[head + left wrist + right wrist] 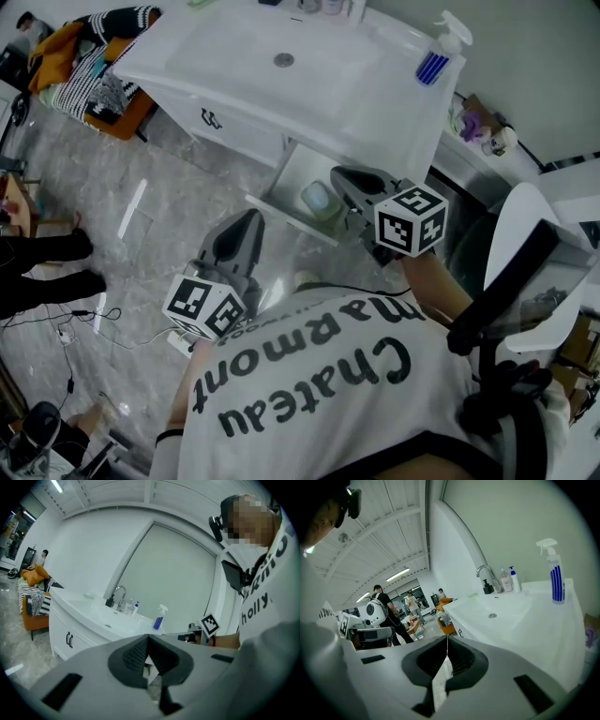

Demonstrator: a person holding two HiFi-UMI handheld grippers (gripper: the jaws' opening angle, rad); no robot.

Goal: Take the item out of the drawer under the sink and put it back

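A person (319, 394) stands before the vanity sink (244, 56), with the drawer (281, 208) beneath its basin pulled out toward them and an item (317, 199) lying inside. The right gripper (345, 180) hangs just above the drawer's right side, and the left gripper (246, 225) is to the drawer's left, over the floor. A spray bottle (438, 54) stands on the counter's right end, with the faucet (486, 577) and two bottles (509, 579) at its back edge. A chair heaped with clothes (94, 66) stands beyond its left end.
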